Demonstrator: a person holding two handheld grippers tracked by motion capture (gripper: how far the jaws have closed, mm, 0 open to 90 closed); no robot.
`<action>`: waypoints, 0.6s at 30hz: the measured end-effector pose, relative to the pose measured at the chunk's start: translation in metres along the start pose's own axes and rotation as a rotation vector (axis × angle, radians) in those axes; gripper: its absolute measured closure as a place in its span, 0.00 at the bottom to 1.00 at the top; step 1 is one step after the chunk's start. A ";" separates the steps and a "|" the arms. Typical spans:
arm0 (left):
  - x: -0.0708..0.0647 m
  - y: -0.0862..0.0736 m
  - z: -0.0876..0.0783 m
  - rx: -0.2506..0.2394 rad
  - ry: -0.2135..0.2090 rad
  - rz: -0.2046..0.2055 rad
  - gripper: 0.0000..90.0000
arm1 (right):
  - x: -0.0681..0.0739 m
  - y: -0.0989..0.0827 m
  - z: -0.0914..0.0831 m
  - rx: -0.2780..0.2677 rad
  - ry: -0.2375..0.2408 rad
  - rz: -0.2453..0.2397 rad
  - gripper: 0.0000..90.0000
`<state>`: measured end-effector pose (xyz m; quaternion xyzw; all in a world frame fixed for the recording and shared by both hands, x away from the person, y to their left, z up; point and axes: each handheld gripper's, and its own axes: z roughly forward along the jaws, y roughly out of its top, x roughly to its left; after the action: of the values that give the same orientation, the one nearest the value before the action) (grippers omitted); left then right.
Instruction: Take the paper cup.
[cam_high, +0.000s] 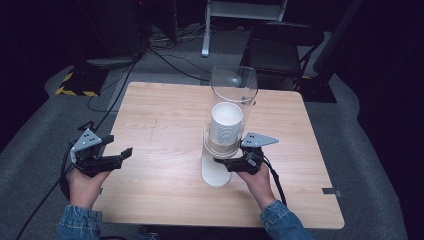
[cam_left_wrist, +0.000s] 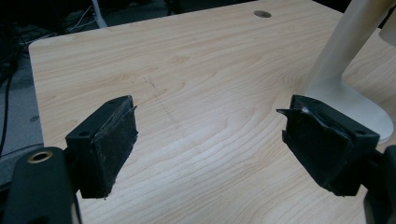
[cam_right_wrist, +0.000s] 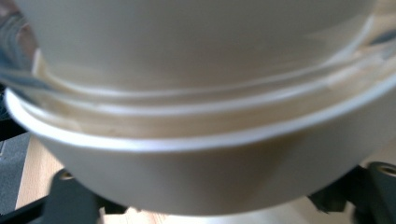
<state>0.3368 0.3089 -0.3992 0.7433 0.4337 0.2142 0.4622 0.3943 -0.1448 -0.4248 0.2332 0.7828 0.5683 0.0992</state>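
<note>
My left gripper (cam_left_wrist: 210, 144) has its two black jaws spread wide with nothing between them, only bare wood grain of the table (cam_left_wrist: 196, 70) showing in the gap. In the high view this left gripper (cam_high: 107, 159) sits near the table's left edge, low over the wood, pointing toward the middle, with my left hand (cam_high: 85, 185) wrapped around its body and a denim sleeve (cam_high: 77, 225) coming in from the bottom. My right gripper (cam_high: 227, 162) is at the base of a tall clear tube dispenser (cam_high: 234, 85) standing on a white stand (cam_high: 216, 172) near the table's centre. A stack of white paper cups (cam_high: 225, 125) sits inside the tube. In the right gripper view, the bottom cup (cam_right_wrist: 196, 172) is very close and blurred, its rolled rim crossing the frame, and the black jaws sit on either side beneath it; I cannot tell whether they are pressing on the cup or just flanking it. My right hand (cam_high: 257, 180) holds that gripper level, forearm angled in from the lower right. The two grippers are well apart. A dark chair (cam_high: 280, 47) stands beyond the table's far edge.
</note>
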 end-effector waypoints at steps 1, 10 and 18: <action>0.000 0.000 0.000 0.003 0.000 0.000 0.19 | 0.000 0.000 0.000 0.000 0.000 0.000 0.32; 0.000 0.000 0.000 0.001 -0.003 -0.002 0.19 | 0.002 0.000 -0.001 0.009 -0.008 -0.040 0.38; 0.000 0.000 -0.001 -0.003 -0.006 0.001 0.19 | 0.003 -0.003 0.002 0.057 -0.022 -0.048 0.39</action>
<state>0.3364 0.3097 -0.3985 0.7433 0.4317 0.2129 0.4644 0.3920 -0.1430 -0.4280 0.2232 0.8030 0.5406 0.1148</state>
